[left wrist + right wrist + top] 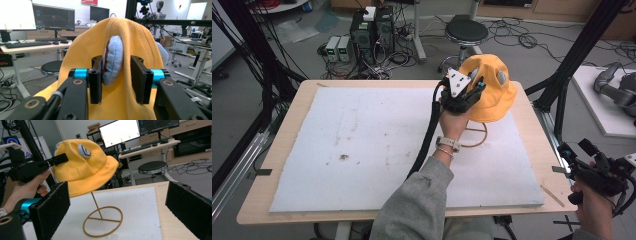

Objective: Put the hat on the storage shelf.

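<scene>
I see left gripper (pixel 116 75) released around the blue ear patch (pixel 112 60) of yellow bucket hat (pixel 492 90), right gripper (pixel 599 172) released at 4 o'clock, wire stand (pixel 102 221) on white mat (pixel 362 150).

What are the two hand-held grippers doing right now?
Left hand-held gripper: open, around the blue eye of the yellow hat.
Right hand-held gripper: open, holding nothing.

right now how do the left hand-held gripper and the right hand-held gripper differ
The left hand-held gripper is raised at the yellow hat on its wire stand; the right hand-held gripper hangs off the table's right edge, away from the hat. The left one's jaws straddle the hat's pale blue pad, one pad touching it, the other apart; the right one's jaws stand wide with nothing between. Both are black, two-jawed and hand-held.
</scene>
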### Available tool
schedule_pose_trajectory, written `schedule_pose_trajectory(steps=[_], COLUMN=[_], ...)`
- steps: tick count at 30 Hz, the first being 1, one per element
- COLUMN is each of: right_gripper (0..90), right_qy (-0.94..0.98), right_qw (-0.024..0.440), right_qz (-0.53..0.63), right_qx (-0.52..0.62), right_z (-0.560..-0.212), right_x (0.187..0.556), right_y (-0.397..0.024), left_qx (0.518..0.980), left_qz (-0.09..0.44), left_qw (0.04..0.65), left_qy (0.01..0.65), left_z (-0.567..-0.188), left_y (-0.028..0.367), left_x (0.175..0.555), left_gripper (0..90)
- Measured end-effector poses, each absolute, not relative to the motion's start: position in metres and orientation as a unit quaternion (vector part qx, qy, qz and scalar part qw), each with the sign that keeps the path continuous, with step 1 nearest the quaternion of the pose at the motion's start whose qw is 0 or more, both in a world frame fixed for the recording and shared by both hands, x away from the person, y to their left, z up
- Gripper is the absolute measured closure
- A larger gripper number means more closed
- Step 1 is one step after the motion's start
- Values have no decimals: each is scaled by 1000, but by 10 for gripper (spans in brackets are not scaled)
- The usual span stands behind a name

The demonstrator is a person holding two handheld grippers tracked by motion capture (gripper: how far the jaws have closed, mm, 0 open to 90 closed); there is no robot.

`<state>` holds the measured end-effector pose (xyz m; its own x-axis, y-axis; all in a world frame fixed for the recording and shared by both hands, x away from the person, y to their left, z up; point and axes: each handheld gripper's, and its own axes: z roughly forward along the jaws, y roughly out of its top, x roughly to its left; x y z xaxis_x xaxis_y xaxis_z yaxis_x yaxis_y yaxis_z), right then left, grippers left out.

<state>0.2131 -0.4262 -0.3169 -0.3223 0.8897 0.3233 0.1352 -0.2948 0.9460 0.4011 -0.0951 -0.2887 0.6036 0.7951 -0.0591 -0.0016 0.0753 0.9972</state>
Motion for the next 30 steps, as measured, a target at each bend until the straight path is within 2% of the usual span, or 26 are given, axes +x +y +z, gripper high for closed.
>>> schedule_pose_trajectory(steps=[8,19,20,24,30], right_gripper=[52,52,52,52,52], right_qy=[517,516,517,516,518], right_qw=[300,298,299,297,298], right_qz=[627,628,628,628,627], right_qx=[499,501,500,502,500], right_z=[-318,-318,-318,-318,-319], right_x=[215,214,214,214,216], right_y=[-426,-426,-426,-426,-425], left_qx=[610,603,601,598,592], left_qz=[306,301,302,304,292], left_qw=[655,662,665,671,681], left_qy=[325,327,325,315,318], left_z=[-292,-293,-293,-292,-291], left_y=[-94,-89,-89,-87,-83], left_x=[401,402,401,400,400], left_gripper=[553,407,369,323,152])
